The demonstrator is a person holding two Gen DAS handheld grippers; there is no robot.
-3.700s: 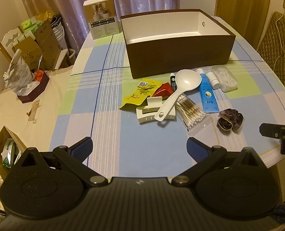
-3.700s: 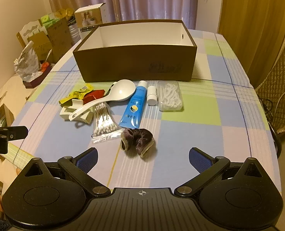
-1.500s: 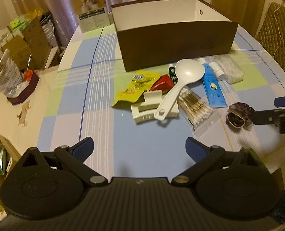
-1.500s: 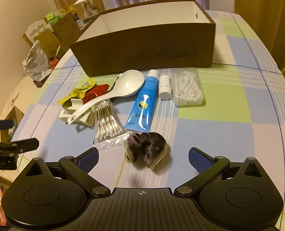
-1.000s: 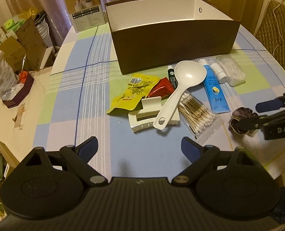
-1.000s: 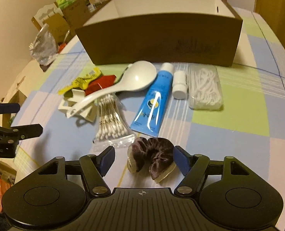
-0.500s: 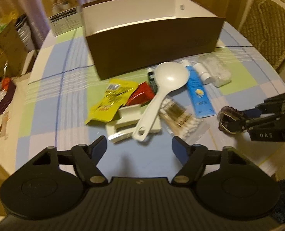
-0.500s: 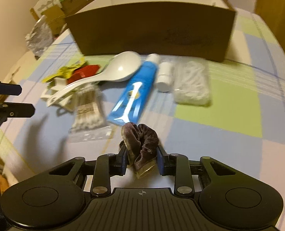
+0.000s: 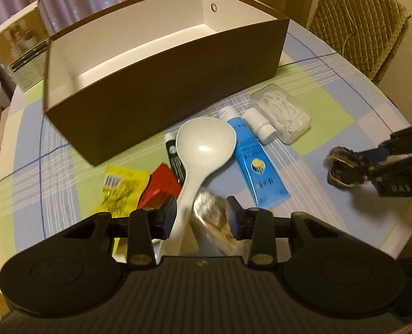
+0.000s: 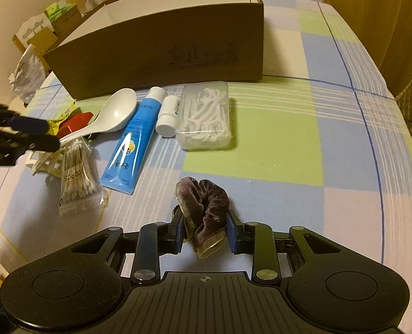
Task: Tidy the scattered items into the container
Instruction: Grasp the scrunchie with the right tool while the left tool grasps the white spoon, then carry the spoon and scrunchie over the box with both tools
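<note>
The right gripper is pinching the brown velvet scrunchie, its fingers pressed into the soft folds, the bundle apparently just clear of the checked surface. To do this step well, I would raise it above the rim before heading for the open brown box, since the near wall stands tall, and release only once the scrunchie is well inside. The left gripper has its fingers partly drawn in around the white spoon handle and the cotton swab packet; whether it grips either firmly I cannot tell. It should settle on one item so the other is not dragged. The blue tube, small bottle and floss pick case lie just before the box.
</note>
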